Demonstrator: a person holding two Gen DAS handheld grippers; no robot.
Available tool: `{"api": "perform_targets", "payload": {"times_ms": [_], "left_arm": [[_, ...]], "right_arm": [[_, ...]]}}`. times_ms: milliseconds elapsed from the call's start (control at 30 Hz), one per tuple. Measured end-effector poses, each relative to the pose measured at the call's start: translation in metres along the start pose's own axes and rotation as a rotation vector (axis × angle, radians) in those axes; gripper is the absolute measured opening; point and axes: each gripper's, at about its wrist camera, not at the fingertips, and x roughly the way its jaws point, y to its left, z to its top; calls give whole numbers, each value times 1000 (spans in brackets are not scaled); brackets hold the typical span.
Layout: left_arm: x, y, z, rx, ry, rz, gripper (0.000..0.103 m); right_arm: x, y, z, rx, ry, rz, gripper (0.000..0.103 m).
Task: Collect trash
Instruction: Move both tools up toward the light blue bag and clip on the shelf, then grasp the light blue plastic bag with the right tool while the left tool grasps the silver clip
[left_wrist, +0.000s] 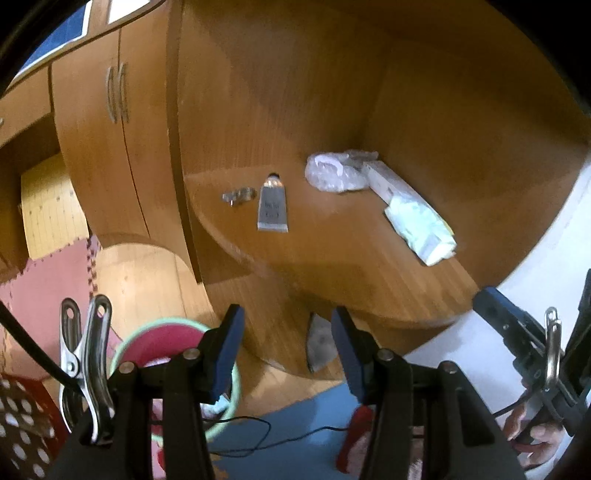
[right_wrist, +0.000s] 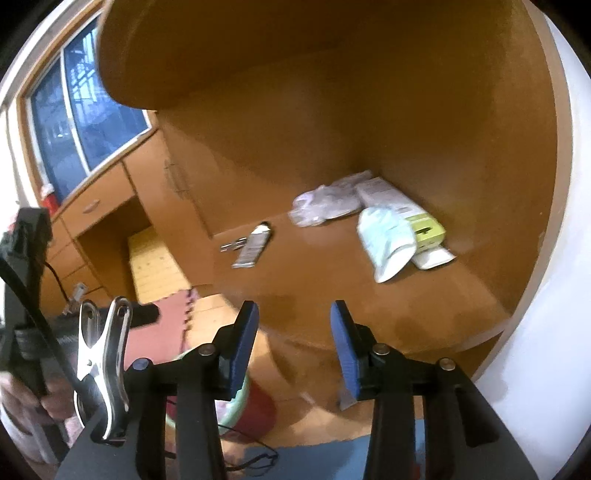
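So both claws, left gripper (left_wrist: 288, 347) and right gripper (right_wrist: 293, 339), hang apart and empty in front of the wooden shelf (left_wrist: 332, 266) where the crumpled plastic bag (left_wrist: 334, 171) sits at the back, meaning next up is probably reaching in to grab it for the bin (left_wrist: 162, 343) below.

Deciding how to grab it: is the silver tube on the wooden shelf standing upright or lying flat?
Lying flat. The silver tube rests lengthwise on the wooden shelf, dark cap toward the back, crimped end toward the camera.
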Motion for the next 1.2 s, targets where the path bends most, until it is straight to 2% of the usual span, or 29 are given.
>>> {"api": "perform_targets", "payload": {"times_ms": [200,333,533,867,1100,1200], "left_arm": [[28,-4,27,53,-16,21,52],[49,-4,41,78,-6,28,52],[82,8,62,117,21,62,52],[136,39,98,196,-2,137,52],[174,47,102,282,23,87,52],[183,57,102,264,28,76,49]], "right_arm": [[23,-23,17,26,-32,-82,42],[40,-39,31,27,-68,-173,42],[70,-64,47,84,-82,-242,42],[100,-76,44,137,-37,-197,42],[106,-59,45,78,-34,-192,42],[109,-60,43,76,-21,-179,42]]}}
